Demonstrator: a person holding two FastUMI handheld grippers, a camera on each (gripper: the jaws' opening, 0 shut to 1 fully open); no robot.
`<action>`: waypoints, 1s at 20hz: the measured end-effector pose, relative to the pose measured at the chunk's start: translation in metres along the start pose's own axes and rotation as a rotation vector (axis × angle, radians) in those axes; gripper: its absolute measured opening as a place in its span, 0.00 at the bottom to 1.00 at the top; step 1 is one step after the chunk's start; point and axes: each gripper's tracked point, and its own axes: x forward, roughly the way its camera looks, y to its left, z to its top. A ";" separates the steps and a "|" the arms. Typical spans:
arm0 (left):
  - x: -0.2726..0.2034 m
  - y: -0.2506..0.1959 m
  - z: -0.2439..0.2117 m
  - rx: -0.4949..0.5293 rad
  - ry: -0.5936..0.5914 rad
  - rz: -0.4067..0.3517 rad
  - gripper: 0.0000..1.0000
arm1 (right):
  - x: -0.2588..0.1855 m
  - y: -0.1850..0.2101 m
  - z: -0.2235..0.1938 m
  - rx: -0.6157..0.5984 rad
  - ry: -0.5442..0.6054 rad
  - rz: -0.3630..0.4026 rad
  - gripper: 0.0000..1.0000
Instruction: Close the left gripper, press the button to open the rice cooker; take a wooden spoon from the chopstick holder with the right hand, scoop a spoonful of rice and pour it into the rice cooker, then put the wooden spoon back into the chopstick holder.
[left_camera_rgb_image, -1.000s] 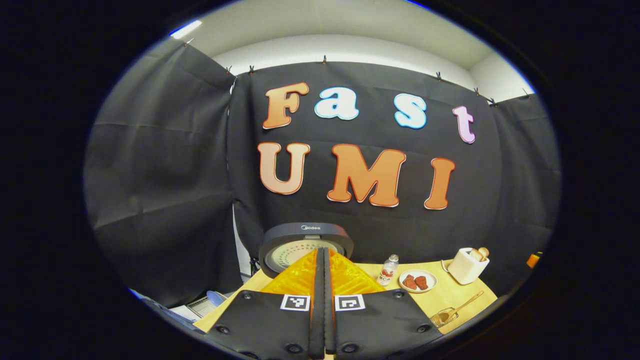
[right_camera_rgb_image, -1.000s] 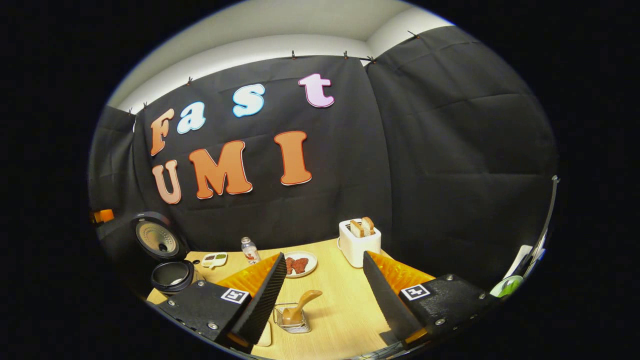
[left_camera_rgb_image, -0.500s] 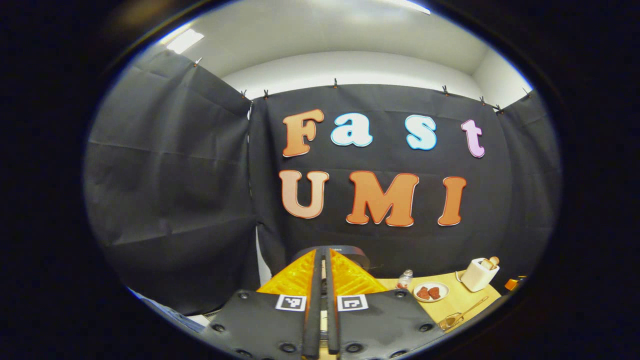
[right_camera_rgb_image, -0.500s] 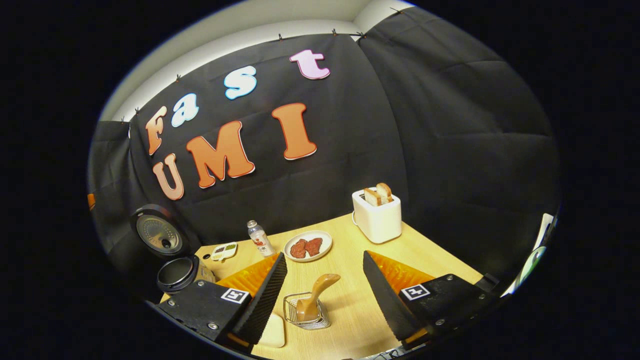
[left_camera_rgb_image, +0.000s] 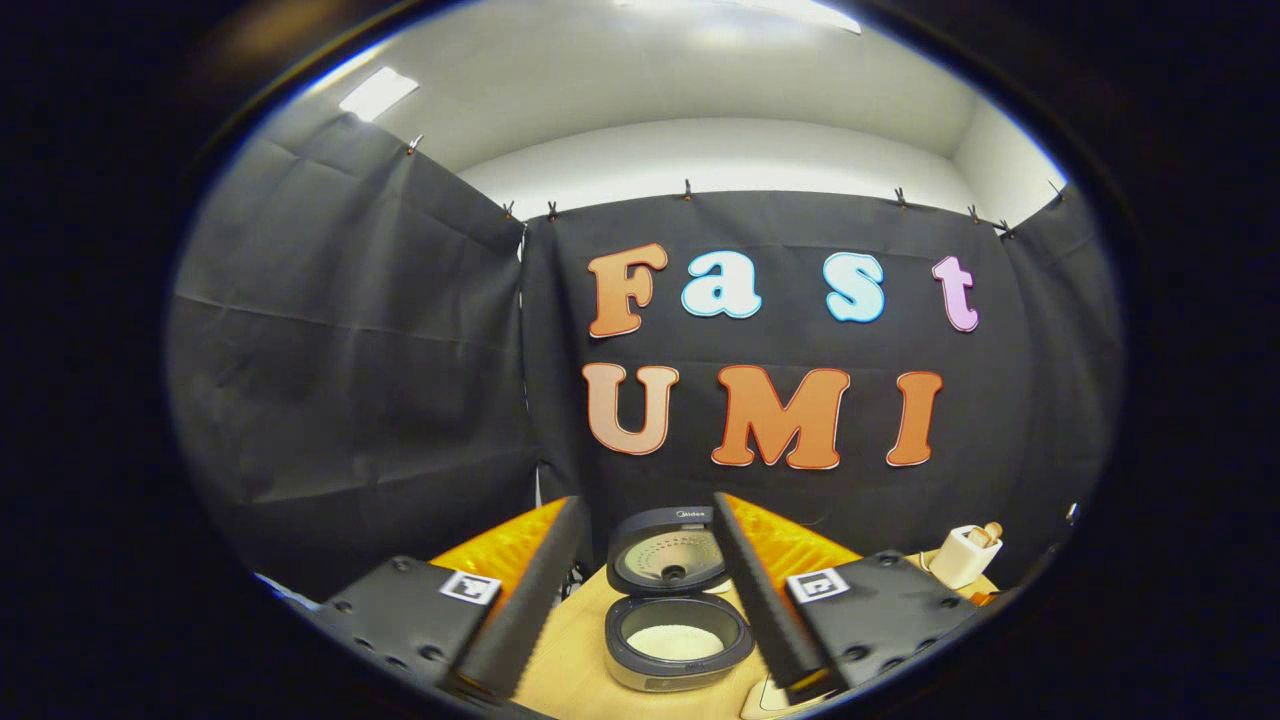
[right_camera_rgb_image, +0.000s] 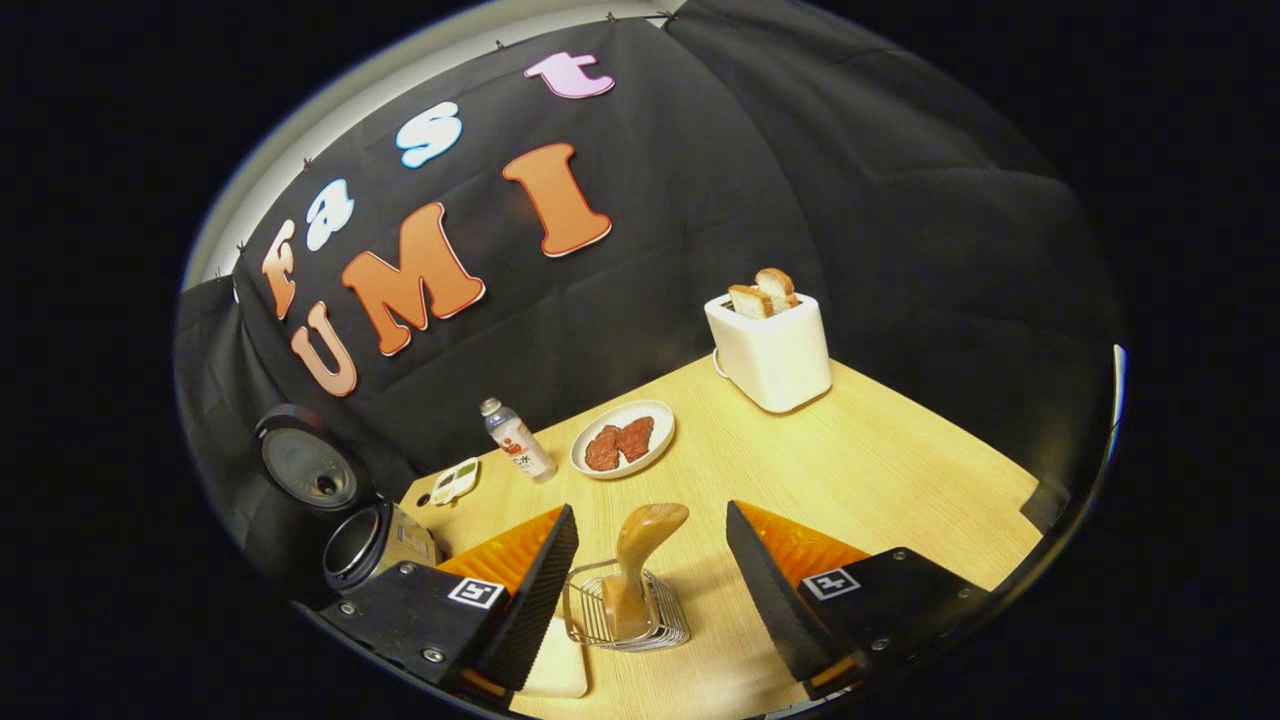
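Framing the open rice cooker (left_camera_rgb_image: 678, 625) between its two spread fingers, the left claw (left_camera_rgb_image: 640, 590) hangs above the table (left_camera_rgb_image: 570, 650) with nothing between its pads. The cooker's lid (left_camera_rgb_image: 668, 550) stands upright behind the pot, and pale rice shows inside the inner pot.

In the right gripper view, the right claw (right_camera_rgb_image: 650, 590) is likewise wide apart and empty. Between its fingers, a little ahead of them, sits the wire chopstick holder (right_camera_rgb_image: 627, 612), with the wooden spoon (right_camera_rgb_image: 640, 560) standing in it, handle leaning up and to the right. The fingers do not touch the spoon or the holder. A pale flat piece lies on the table just left of the holder, partly hidden by the left finger; what it is cannot be told.

Farther back on the table stand a white toaster (right_camera_rgb_image: 770, 345) with two bread slices poking up, a plate (right_camera_rgb_image: 622, 440) with two reddish pieces of meat, a small bottle (right_camera_rgb_image: 516, 440), and a small dish (right_camera_rgb_image: 455, 482) near the cooker. The rice cooker also shows at the far left edge of that view, lid up.
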 end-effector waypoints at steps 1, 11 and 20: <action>-0.001 0.004 0.000 -0.007 -0.005 0.016 0.61 | 0.004 0.000 -0.003 0.018 0.015 0.004 0.92; 0.002 0.017 -0.033 -0.008 0.068 0.075 1.00 | 0.028 0.011 -0.017 0.094 0.078 0.048 0.43; 0.017 0.038 -0.040 -0.030 0.089 0.051 0.97 | 0.019 0.058 0.000 0.044 0.029 0.102 0.16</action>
